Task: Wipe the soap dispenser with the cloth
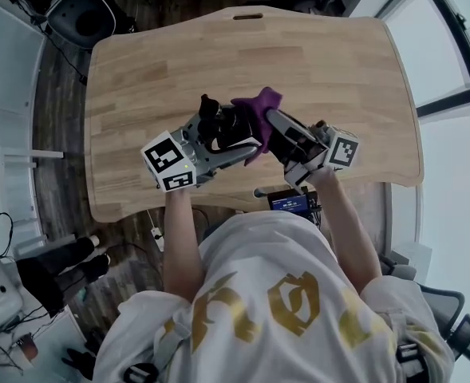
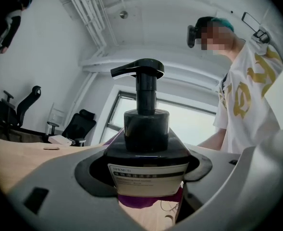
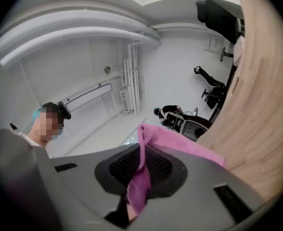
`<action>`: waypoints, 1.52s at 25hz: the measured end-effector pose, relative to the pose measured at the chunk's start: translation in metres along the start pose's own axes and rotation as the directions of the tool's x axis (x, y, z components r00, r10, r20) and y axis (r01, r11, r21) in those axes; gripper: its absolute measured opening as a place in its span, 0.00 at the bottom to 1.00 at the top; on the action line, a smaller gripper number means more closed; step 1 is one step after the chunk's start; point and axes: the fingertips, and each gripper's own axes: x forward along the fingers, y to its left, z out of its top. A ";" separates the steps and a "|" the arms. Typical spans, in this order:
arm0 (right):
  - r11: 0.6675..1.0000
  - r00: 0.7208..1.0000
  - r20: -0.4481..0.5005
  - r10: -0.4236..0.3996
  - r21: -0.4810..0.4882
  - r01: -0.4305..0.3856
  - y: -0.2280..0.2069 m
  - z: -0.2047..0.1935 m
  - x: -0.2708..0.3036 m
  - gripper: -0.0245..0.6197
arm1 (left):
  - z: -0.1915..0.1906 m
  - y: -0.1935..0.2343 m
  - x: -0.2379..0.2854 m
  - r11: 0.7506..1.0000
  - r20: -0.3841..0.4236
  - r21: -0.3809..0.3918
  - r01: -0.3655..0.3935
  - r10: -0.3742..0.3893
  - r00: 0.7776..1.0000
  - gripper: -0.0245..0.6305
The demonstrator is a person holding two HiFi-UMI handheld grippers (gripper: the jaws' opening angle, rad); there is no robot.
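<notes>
A dark soap dispenser (image 2: 146,148) with a black pump head and a white label stands between the jaws of my left gripper (image 2: 146,184), which is shut on its body. In the head view the soap dispenser (image 1: 215,123) is held above the wooden table (image 1: 314,62), tilted, with the left gripper (image 1: 223,134) around it. A purple cloth (image 1: 258,106) is pressed against the dispenser's right side. My right gripper (image 1: 266,130) is shut on that cloth (image 3: 142,177), whose fold runs between the black pads (image 3: 160,165). Purple cloth (image 2: 141,201) also shows below the bottle.
The person's torso in a white shirt (image 1: 274,294) fills the near side. A small device with a blue screen (image 1: 289,203) sits at the table's front edge. Office chairs (image 1: 75,6) stand beyond the far left corner. Windows (image 1: 450,38) run along the right.
</notes>
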 end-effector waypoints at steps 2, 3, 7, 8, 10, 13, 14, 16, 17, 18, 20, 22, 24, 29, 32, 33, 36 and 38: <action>0.999 0.999 0.037 0.006 0.043 -0.008 0.000 0.002 0.002 0.09 | 0.004 0.001 -0.002 1.000 0.022 -0.001 -0.004 0.004 1.000 0.58; 0.998 0.999 0.047 0.005 0.055 -0.008 -0.001 0.002 0.002 0.09 | 0.005 0.002 -0.002 1.000 0.028 -0.001 -0.007 0.007 1.000 0.58; 0.998 0.999 0.042 -0.005 0.067 0.003 -0.005 0.003 0.003 0.09 | 0.008 0.004 -0.004 1.000 0.061 -0.014 -0.012 0.013 0.998 0.58; 0.998 0.999 0.037 -0.009 0.063 0.006 -0.005 0.004 0.003 0.09 | 0.010 0.004 -0.004 1.000 0.072 -0.020 -0.009 0.011 0.997 0.58; 0.998 0.999 0.032 -0.015 0.059 0.013 -0.006 0.005 0.003 0.09 | 0.014 0.004 -0.005 1.000 0.096 -0.028 -0.004 0.006 0.995 0.58; 0.996 0.999 0.046 -0.013 0.084 0.009 -0.008 0.006 0.002 0.09 | 0.017 0.006 -0.005 1.000 0.117 -0.026 -0.011 0.014 0.993 0.58; 0.995 0.998 0.056 -0.012 0.097 0.006 -0.009 0.006 0.002 0.09 | 0.018 0.008 -0.004 1.000 0.128 -0.026 -0.018 0.021 0.992 0.58; 0.992 0.997 0.074 -0.007 0.128 -0.002 -0.011 0.006 0.001 0.09 | 0.020 0.011 -0.005 0.999 0.166 -0.040 -0.026 0.032 0.986 0.58; 0.990 0.997 0.077 -0.005 0.141 -0.006 -0.012 0.005 0.000 0.09 | 0.022 0.012 -0.006 0.998 0.184 -0.049 -0.027 0.036 0.982 0.58; 0.989 0.997 0.075 -0.006 0.149 -0.005 -0.012 0.004 0.000 0.09 | 0.023 0.013 -0.007 0.998 0.197 -0.055 -0.029 0.039 0.980 0.58; 0.988 0.998 0.055 -0.012 0.154 0.003 -0.013 -0.001 0.000 0.09 | 0.025 0.015 -0.008 0.997 0.215 -0.065 -0.031 0.045 0.976 0.58; 0.987 0.999 0.033 -0.016 0.158 0.011 -0.015 -0.007 0.000 0.09 | 0.027 0.017 -0.008 0.997 0.231 -0.071 -0.035 0.051 0.972 0.58; 0.985 0.999 0.034 -0.016 0.171 0.010 -0.017 -0.008 -0.001 0.09 | 0.027 0.017 -0.007 0.997 0.236 -0.071 -0.042 0.057 0.970 0.58; 0.975 1.000 0.026 0.014 0.223 -0.020 -0.012 -0.015 0.000 0.09 | 0.030 0.017 -0.008 0.995 0.269 -0.086 -0.052 0.074 0.960 0.58; 0.970 0.999 -0.023 0.027 0.244 -0.021 -0.011 -0.027 0.003 0.09 | 0.033 0.020 -0.008 0.993 0.293 -0.104 -0.056 0.084 0.952 0.58; 0.970 0.998 -0.048 0.027 0.243 -0.015 -0.011 -0.032 0.006 0.09 | 0.035 0.021 -0.009 0.993 0.303 -0.109 -0.055 0.086 0.949 0.58; 0.967 0.997 -0.073 0.029 0.254 -0.010 -0.012 -0.042 0.010 0.09 | 0.041 0.022 -0.008 0.992 0.335 -0.116 -0.048 0.084 0.938 0.58; 0.964 0.997 -0.070 0.038 0.266 -0.018 -0.010 -0.044 0.010 0.09 | 0.043 0.022 -0.007 0.992 0.345 -0.117 -0.046 0.084 0.935 0.58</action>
